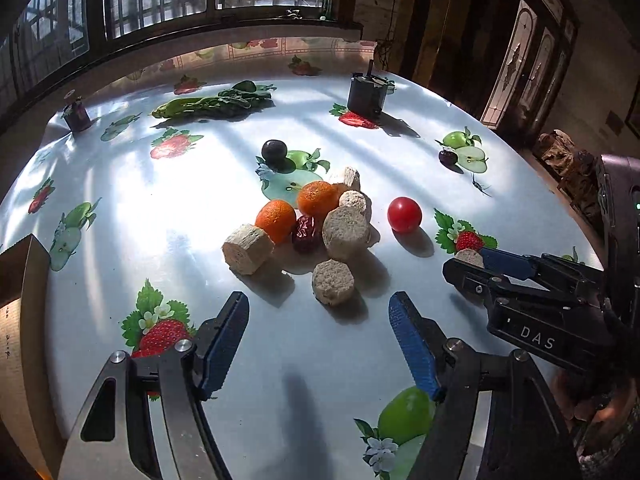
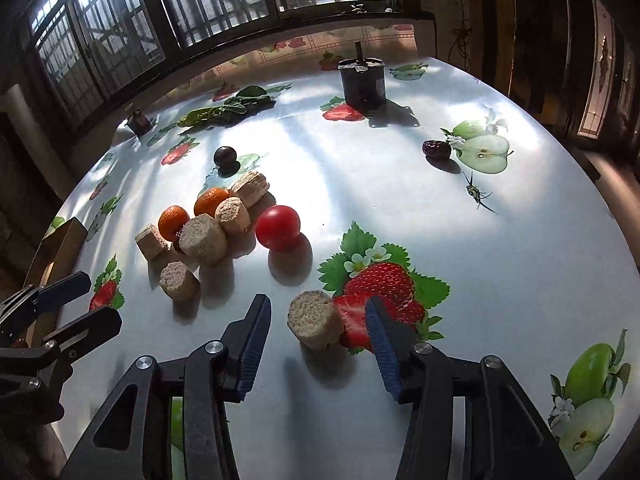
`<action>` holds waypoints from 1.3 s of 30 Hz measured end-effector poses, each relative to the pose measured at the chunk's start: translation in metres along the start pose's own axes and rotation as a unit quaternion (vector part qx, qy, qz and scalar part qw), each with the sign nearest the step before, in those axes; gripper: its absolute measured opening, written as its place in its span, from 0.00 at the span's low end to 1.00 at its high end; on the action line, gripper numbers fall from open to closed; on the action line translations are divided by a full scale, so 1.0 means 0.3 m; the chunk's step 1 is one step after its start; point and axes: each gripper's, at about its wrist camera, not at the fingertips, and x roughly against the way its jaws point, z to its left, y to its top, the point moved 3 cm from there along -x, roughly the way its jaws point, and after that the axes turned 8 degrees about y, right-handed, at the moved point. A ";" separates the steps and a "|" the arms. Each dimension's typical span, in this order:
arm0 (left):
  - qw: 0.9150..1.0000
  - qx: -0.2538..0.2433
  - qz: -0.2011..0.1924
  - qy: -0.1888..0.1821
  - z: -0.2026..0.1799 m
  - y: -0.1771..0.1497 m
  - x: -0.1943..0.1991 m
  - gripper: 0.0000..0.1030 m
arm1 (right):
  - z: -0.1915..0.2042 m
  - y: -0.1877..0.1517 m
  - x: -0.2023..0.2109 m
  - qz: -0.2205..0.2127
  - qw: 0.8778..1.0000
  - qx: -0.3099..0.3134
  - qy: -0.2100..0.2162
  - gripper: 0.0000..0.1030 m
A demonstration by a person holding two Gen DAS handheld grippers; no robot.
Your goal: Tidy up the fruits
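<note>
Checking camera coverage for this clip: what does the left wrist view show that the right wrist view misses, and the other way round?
Only the left wrist view shows the wrinkled dark red date wedged in the pile in full; in the right it is mostly hidden.

Only the right wrist view shows in full the beige fibrous cylinder chunk lying between the right tool's open fingers.

Both show the red round tomato, two orange mandarins, the dark round plum, the leafy green vegetable and the black container.
</note>
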 end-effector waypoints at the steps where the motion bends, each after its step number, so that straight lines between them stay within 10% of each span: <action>1: 1.000 -0.001 0.003 0.001 -0.006 0.006 -0.022 0.68 | -0.002 -0.003 -0.004 0.000 1.000 0.002 -0.002 0.50; 12: 1.000 -0.003 0.006 -0.011 -0.044 0.022 -0.126 0.57 | 0.009 0.001 -0.015 -0.011 1.000 0.017 -0.008 0.46; 16: 1.000 -0.016 -0.002 -0.003 -0.055 0.017 -0.120 0.26 | 0.030 -0.006 -0.021 -0.011 0.999 0.035 -0.022 0.35; 26: 1.000 0.020 -0.014 -0.010 0.011 -0.018 0.030 0.26 | 0.019 -0.011 -0.007 -0.022 0.999 0.024 -0.019 0.28; 39: 0.984 0.154 -0.070 0.063 0.538 -0.199 0.441 0.26 | 0.334 0.008 0.208 -0.061 0.994 0.085 0.029 0.29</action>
